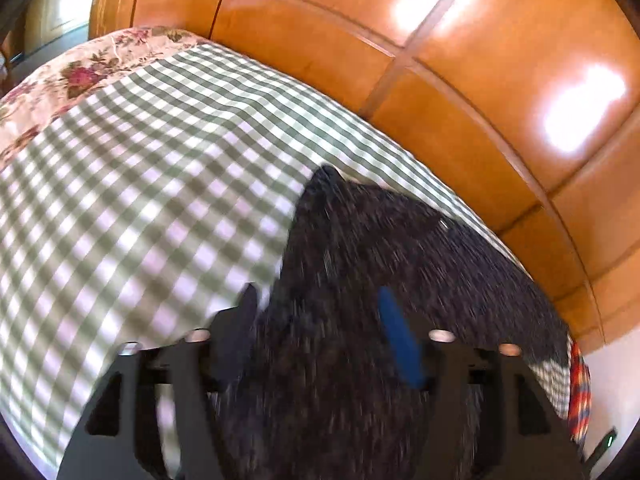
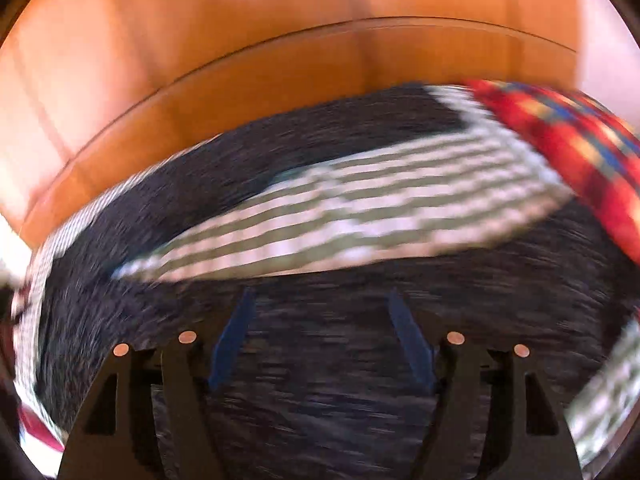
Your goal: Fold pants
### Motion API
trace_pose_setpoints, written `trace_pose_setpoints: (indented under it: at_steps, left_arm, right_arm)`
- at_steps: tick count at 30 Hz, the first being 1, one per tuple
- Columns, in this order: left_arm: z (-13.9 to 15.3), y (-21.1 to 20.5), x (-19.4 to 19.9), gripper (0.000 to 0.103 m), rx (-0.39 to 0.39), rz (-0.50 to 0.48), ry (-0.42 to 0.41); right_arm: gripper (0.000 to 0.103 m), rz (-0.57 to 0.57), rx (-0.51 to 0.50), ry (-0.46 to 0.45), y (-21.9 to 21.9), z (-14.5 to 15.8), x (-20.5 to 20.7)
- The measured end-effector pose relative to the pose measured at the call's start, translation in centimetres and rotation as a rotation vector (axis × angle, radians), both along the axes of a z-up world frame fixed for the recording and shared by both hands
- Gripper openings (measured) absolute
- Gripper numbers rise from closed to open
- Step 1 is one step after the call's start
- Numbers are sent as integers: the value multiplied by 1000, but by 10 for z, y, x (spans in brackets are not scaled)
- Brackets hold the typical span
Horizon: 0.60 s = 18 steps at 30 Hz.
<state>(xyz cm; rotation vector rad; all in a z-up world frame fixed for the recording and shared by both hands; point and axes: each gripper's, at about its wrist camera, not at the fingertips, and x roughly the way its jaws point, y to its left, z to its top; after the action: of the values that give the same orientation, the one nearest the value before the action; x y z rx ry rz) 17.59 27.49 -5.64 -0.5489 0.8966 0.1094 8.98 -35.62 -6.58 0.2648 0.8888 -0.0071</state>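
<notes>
Both hand-held grippers, left [image 1: 320, 304] and right [image 2: 320, 308], hang released over blurred dark pants [image 2: 320, 380].

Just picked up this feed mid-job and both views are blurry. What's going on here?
A person is working with two handheld grippers over dark heathered pants spread on a green-checked bedsheet, next to a wooden headboard. The left gripper and the right gripper both have their fingers spread, with pants fabric between them and nothing clamped. In the right wrist view the two pant legs lie apart with sheet showing between them, so no fold shows there. A red plaid cloth lies beside them.
</notes>
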Motion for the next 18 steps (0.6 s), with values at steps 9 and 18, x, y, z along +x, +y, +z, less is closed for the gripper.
trace_pose_setpoints:
  at_steps: [9,18]
  left_arm:
    - [-33,18,110,74,0,-3,123]
    - [-40,-3,152,9,136,-79,157]
  right_arm:
    - [77,86,35,84,41,-40,44]
    - [82,96,-11,78,52,-48,44]
